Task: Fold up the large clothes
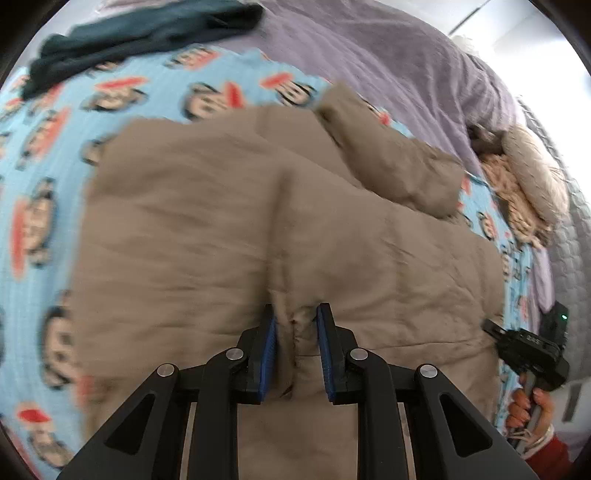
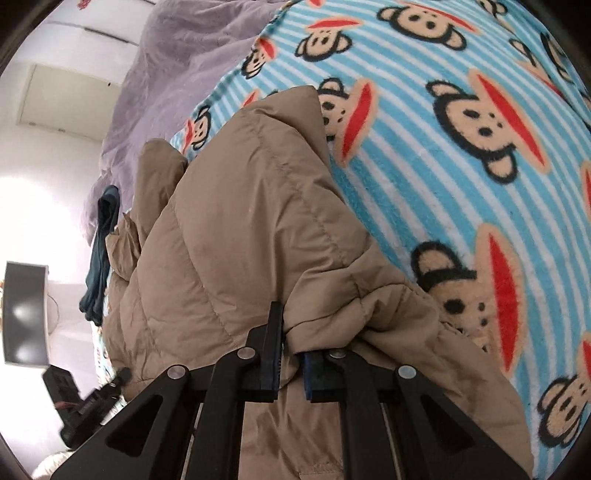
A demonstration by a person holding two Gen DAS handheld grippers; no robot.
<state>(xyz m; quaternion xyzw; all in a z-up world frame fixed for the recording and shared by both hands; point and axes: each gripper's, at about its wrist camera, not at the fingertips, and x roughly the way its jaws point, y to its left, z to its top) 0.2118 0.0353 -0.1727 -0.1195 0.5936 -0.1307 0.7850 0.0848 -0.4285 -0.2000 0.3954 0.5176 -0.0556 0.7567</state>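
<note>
A tan quilted jacket lies spread on a blue monkey-print blanket, one sleeve folded across its far right. My left gripper is shut on a bunched fold of the jacket at its near edge. The right gripper's body shows at the jacket's right edge, held by a hand. In the right wrist view my right gripper is shut on the jacket's edge, which drapes over its right finger. The blanket lies beyond. The left gripper shows at lower left.
A dark teal garment lies at the blanket's far edge, also seen in the right wrist view. A purple bedspread lies behind. A cream fringed throw lies at the right. A dark monitor stands off the bed.
</note>
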